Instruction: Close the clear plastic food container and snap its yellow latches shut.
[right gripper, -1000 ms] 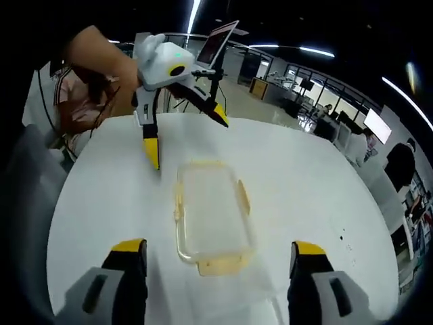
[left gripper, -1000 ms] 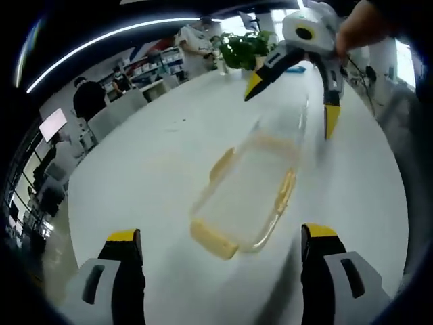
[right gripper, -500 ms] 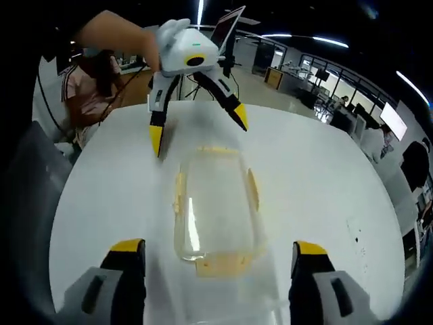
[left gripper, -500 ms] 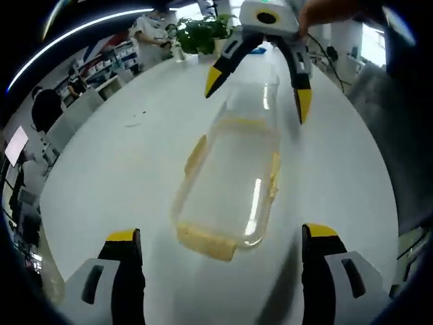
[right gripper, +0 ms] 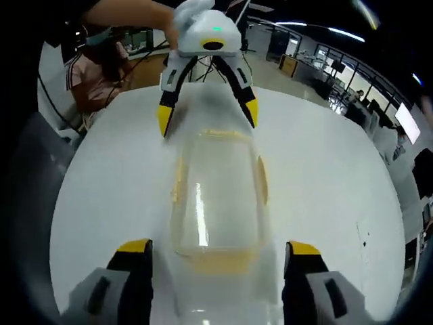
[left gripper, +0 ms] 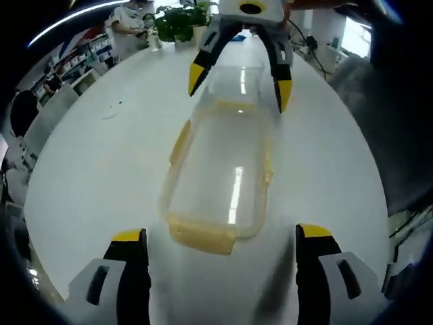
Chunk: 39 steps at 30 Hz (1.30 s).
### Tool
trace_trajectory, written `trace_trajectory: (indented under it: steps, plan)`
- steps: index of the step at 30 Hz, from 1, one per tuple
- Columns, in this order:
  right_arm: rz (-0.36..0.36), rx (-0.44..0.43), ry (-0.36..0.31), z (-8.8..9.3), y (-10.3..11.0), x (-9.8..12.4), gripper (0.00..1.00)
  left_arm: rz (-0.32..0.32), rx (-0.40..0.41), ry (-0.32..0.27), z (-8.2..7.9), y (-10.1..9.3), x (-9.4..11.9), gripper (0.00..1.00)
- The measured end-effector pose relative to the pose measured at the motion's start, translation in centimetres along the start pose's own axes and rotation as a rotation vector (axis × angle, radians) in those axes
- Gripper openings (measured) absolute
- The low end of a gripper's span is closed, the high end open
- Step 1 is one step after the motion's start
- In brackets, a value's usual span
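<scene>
Both hand-held grippers have come closer to the box since a moment ago, one at each short end, and the box looks bigger in both views.

The clear plastic food container (left gripper: 223, 172) lies flat on the round white worktop (left gripper: 101, 156), with its lid on top. It sits long-ways between the two tools, so each tool can reach the end nearest to it.

In the left gripper view, the left hand-held gripper (left gripper: 220, 240) has its jaws spread wide, one on each side of the near end. The flat yellow latch (left gripper: 201, 238) at that end sticks out toward it and looks not yet pressed down. At the far end the right hand-held gripper (left gripper: 238, 76) hangs over the box, jaws wide too, one tip on each side of the far corners.

In the right gripper view, the near yellow end latch (right gripper: 220, 260) lies between the right tool's own jaws. Thin yellow side latches (right gripper: 262, 179) run along the long edges.

I think the tools are lined up to push the end latches shut. Neither one holds anything.
</scene>
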State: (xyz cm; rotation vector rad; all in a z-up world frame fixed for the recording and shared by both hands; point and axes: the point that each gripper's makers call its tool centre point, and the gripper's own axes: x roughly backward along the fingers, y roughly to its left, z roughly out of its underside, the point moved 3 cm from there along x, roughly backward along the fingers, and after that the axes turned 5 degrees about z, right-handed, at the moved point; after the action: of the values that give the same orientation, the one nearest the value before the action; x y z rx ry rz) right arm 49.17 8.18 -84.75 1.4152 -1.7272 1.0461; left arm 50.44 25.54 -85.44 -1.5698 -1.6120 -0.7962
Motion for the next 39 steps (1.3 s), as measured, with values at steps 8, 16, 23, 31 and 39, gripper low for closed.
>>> trace_trajectory:
  steps: [8, 16, 23, 31, 39]
  plan:
    - [-0.052, 0.004, 0.087, 0.6, -0.2, -1.0, 0.64, 0.037, -0.094, 0.112, 0.8, 0.3, -0.4, 0.83]
    - [-0.072, 0.008, 0.126, 1.0, -0.3, -1.2, 0.55, 0.068, -0.102, 0.133, 0.7, 0.4, -0.7, 0.81]
    - [-0.099, 0.002, 0.135, 0.7, -0.1, -1.4, 0.44, 0.08, -0.125, 0.128, 0.5, 0.5, -0.4, 0.63]
    - [-0.117, 0.033, 0.13, 0.5, -0.4, -1.4, 0.37, 0.064, -0.119, 0.156, 1.0, 0.5, 0.2, 0.37]
    - [-0.11, 0.027, 0.147, 0.7, -0.4, -1.4, 0.37, 0.057, -0.123, 0.172, 0.9, 0.2, -0.1, 0.37]
